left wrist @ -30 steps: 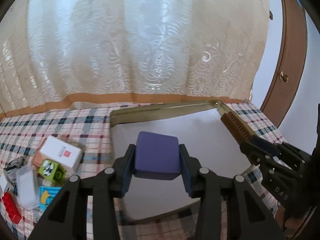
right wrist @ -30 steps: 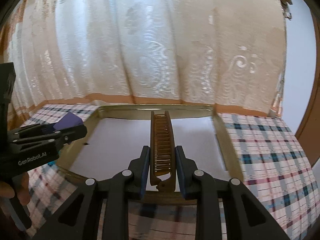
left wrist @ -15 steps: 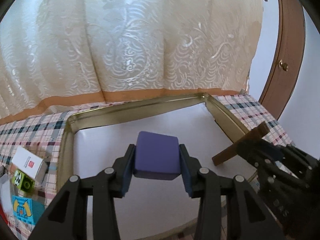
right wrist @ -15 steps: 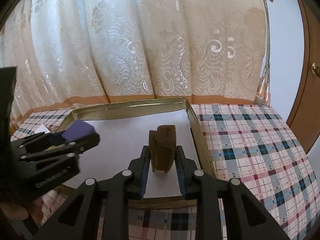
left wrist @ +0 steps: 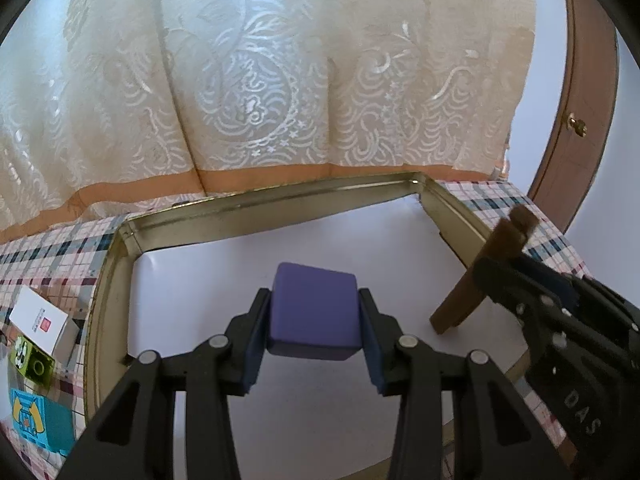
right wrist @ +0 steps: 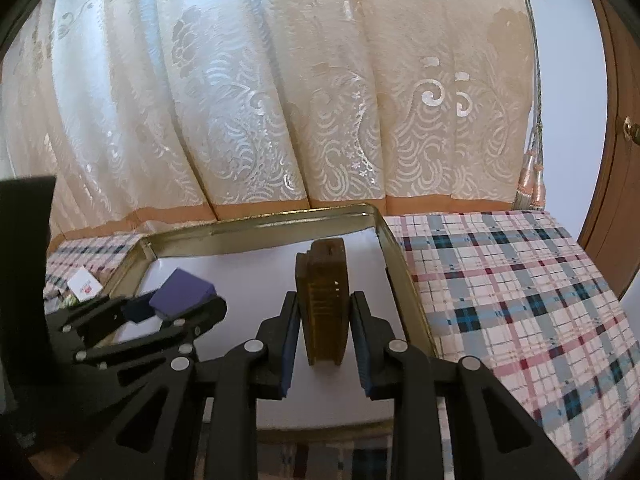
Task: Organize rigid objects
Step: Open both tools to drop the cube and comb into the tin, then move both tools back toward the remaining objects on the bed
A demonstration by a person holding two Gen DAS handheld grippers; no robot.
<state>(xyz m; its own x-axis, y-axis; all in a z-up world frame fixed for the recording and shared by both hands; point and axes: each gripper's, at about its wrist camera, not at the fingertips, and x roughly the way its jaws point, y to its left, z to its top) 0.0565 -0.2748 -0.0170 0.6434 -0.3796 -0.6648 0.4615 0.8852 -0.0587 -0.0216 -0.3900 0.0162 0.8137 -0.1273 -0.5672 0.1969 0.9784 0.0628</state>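
Note:
My left gripper (left wrist: 314,334) is shut on a purple block (left wrist: 314,316) and holds it above the white floor of a gold-rimmed tray (left wrist: 280,200). My right gripper (right wrist: 324,334) holds a brown wooden comb (right wrist: 322,300) tilted steeply, its lower end touching the tray floor near the right wall. In the left wrist view the comb (left wrist: 476,280) and right gripper (left wrist: 496,280) show at the right. In the right wrist view the left gripper (right wrist: 176,308) with the purple block (right wrist: 182,292) shows at the left.
The tray (right wrist: 392,252) sits on a plaid tablecloth (right wrist: 520,280). Left of the tray lie a white box (left wrist: 40,320), a green block (left wrist: 32,364) and a blue card (left wrist: 36,420). A curtain (left wrist: 280,80) hangs behind, with a wooden door (left wrist: 580,100) at the right.
Both grippers have moved forward over the tray. The comb has tipped from lying level to standing steeply, and its lower end has come down onto the tray floor.

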